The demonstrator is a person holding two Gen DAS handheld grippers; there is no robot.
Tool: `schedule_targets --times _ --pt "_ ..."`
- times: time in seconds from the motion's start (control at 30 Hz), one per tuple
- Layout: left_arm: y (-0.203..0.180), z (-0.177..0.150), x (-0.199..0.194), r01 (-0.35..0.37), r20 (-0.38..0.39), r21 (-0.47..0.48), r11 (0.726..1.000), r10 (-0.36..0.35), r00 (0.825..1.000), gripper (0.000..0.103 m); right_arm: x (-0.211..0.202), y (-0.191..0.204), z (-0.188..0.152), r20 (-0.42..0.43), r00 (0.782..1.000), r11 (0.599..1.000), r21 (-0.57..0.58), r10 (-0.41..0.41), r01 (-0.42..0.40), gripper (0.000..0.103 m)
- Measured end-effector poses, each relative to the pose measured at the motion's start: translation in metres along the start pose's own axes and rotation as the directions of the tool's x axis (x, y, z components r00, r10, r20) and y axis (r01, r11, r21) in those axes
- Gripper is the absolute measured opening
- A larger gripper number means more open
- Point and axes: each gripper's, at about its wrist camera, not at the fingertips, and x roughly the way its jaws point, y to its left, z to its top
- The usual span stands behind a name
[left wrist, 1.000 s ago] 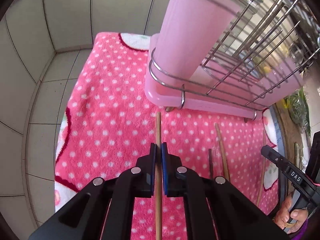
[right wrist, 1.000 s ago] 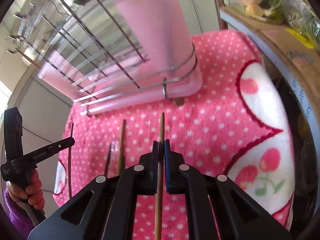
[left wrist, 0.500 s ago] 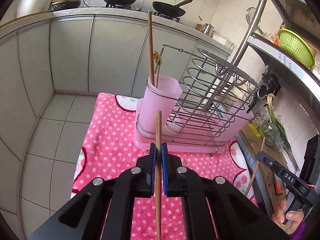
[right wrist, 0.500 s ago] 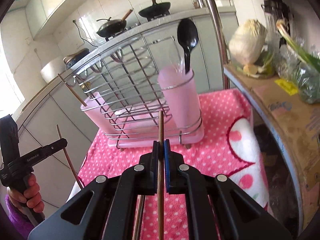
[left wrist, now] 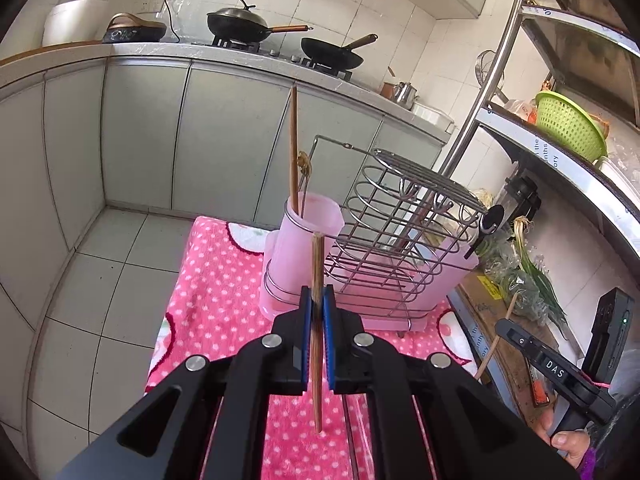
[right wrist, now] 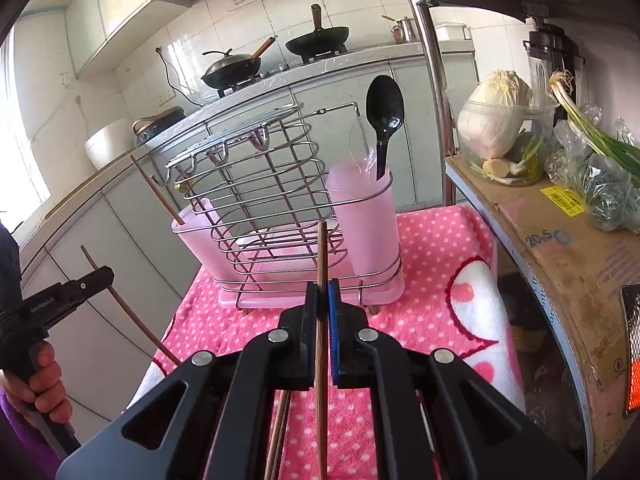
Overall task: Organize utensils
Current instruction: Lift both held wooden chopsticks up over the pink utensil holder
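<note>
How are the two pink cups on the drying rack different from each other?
The pink cup by the left gripper holds a wooden chopstick; the pink cup by the right gripper holds a black spoon. They sit at opposite ends of the wire rack. Both are translucent pink and upright.

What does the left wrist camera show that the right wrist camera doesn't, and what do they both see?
Only the left wrist view shows the green basket on the shelf. Only the right wrist view shows the cabbage and the black spoon's full bowl standing in the pink cup. Both show the wire rack on the pink dotted towel, and each gripper shut on a chopstick.
</note>
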Motion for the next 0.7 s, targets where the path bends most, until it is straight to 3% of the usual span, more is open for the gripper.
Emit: schedule_targets --times 0.33,0.7 --pt "-0.002 0.012 -0.02 -0.003 0.07 0.012 1.0 0.002 0.998 0.005 -0.013 0.003 0.006 0.043 0.999 1.0 -0.01 0.008 -0.007 0.006" --pt "-0.007 0.016 -0.021 -0.01 0.086 0.033 0.999 0.007 0.996 0.005 -0.012 -0.001 0.01 0.049 0.999 1.0 -0.011 0.011 -0.01 0.006"
